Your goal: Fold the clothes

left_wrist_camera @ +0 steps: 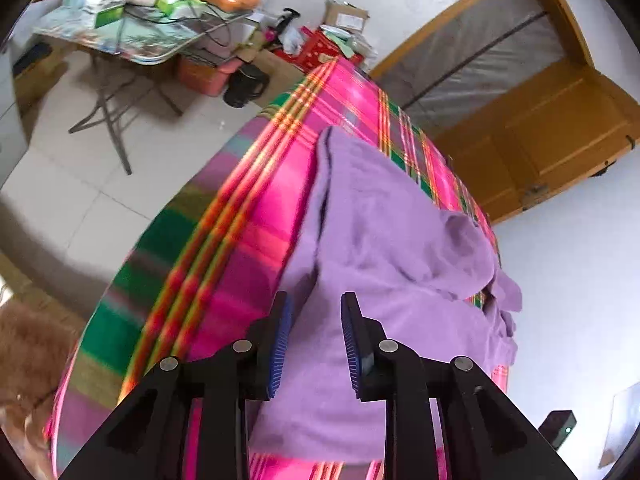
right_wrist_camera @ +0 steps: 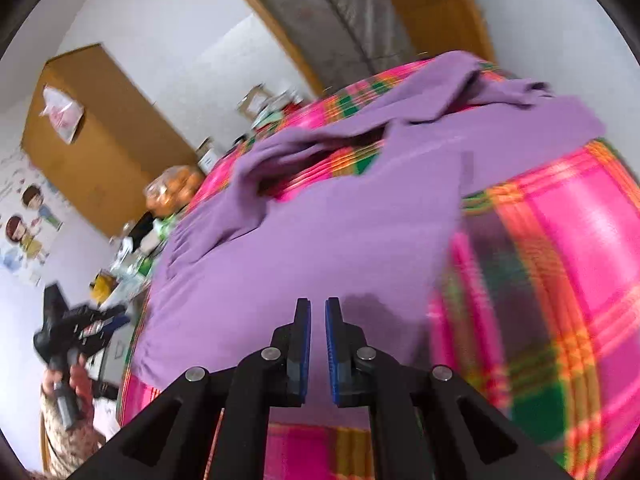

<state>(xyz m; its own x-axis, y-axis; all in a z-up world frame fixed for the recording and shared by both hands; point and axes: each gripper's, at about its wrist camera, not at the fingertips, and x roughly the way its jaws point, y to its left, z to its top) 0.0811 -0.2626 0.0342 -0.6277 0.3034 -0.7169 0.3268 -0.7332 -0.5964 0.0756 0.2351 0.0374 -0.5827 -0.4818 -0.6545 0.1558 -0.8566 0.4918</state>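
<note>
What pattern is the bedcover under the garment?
Pink, green and orange plaid bedcover, clearest in the left wrist view.

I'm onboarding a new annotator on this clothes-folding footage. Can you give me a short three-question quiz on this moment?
1. True or false: the purple garment lies on a pink plaid cover.
2. Which gripper has the wider gap between its jaws? A) left gripper B) right gripper C) both alike
3. Fill in: neither gripper is gripping any ____ at this moment.

Key: 1 true; 2 A, the left jaws stand well apart over the garment while the right jaws leave only a narrow slit; 3 cloth, since nothing shows between either pair of jaws.
</note>
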